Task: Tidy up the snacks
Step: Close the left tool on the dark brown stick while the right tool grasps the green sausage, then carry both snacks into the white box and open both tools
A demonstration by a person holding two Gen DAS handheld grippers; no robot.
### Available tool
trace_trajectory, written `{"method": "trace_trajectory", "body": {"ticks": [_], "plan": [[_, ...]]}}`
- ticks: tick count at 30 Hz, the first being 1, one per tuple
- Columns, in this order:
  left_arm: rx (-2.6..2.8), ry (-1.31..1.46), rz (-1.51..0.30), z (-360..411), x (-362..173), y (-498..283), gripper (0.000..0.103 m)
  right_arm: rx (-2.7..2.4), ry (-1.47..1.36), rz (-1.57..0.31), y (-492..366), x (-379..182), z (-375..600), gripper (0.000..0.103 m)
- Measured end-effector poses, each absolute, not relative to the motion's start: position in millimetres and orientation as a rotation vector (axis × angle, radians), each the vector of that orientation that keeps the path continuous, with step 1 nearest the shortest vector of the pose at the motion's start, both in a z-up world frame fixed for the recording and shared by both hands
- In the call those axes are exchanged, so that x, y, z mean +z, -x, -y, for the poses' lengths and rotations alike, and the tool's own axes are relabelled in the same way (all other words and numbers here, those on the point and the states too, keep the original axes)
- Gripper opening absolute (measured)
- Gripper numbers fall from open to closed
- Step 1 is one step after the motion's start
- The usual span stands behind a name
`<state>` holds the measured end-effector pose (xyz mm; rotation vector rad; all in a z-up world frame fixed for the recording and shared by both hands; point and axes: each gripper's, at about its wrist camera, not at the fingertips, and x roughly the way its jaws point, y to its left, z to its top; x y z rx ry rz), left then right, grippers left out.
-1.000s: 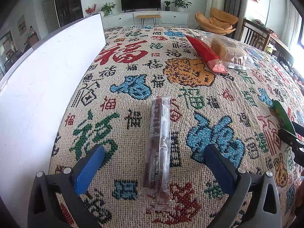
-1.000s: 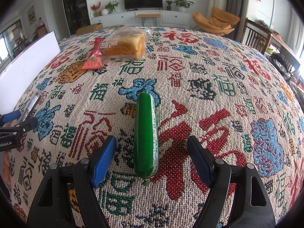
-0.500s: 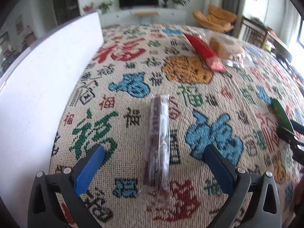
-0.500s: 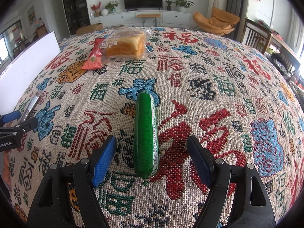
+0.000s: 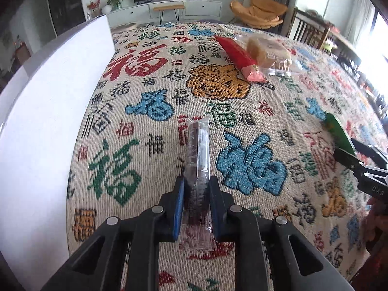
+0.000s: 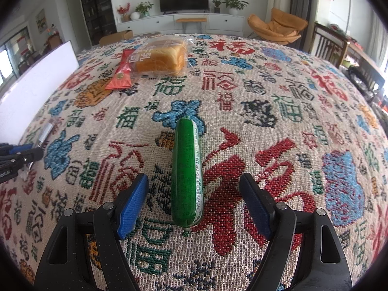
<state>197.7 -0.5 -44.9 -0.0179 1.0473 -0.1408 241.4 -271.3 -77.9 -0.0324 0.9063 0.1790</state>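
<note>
My left gripper (image 5: 196, 195) is shut on a long brown snack bar in a clear wrapper (image 5: 198, 152), which points away over the patterned cloth. My right gripper (image 6: 194, 190) is open, its blue pads on either side of a green sausage stick (image 6: 186, 169) that lies on the cloth, not touching it. A red snack packet (image 6: 122, 71) and a bagged loaf of bread (image 6: 161, 58) lie at the far side of the table. They also show in the left wrist view: the packet (image 5: 238, 57) and the bread (image 5: 269, 52).
A white board (image 5: 48, 111) stands along the left side of the table; it shows in the right wrist view (image 6: 36, 87) too. The patterned tablecloth (image 6: 278, 101) covers the table. Chairs and a TV cabinet stand beyond the far edge.
My left gripper has closed on the brown snack bar, which was lying between its open jaws. The right gripper and the green sausage have not moved.
</note>
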Motion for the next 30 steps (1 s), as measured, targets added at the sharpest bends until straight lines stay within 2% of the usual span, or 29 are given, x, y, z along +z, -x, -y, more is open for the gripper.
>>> {"method": "trace_trajectory", "body": {"ticks": [4,8,14,16,17,18,23,30], "plan": [[-0.188,0.108,-0.994,-13.6,-33.1,-169.7,0.019,0.365,-0.221,-0.99,-252.8,-68.8,311.5,0.083],[-0.246,0.193,-0.974,-14.6,-24.6,-145.9,0.019,0.285,-0.37,-1.116,-272.8,-60.0,337.0,0.084],[-0.328,0.281,-0.94,-15.7,-1.3,-107.0,0.019,0.271,-0.122,-1.175,-291.4,-55.1,274.6,0.079],[-0.349,0.307,-0.915,-19.9,14.1,-96.5,0.019,0.219,-0.072,-1.216,-298.1,-65.4,263.9,0.04],[-0.356,0.312,-0.9,-22.3,22.2,-90.9,0.019,0.164,-0.059,-1.214,-298.6,-66.6,263.1,0.027],[-0.364,0.321,-0.879,-25.0,32.6,-85.7,0.019,0.152,-0.085,-1.216,-298.6,-65.8,265.8,0.024],[-0.398,0.387,-0.783,-51.0,79.5,-75.7,0.019,0.223,-0.296,-1.177,-283.3,-43.0,277.9,0.024],[-0.308,0.476,-0.676,-134.5,136.8,-66.4,0.019,0.557,-0.383,-1.012,-259.3,70.5,187.4,0.024]]}}
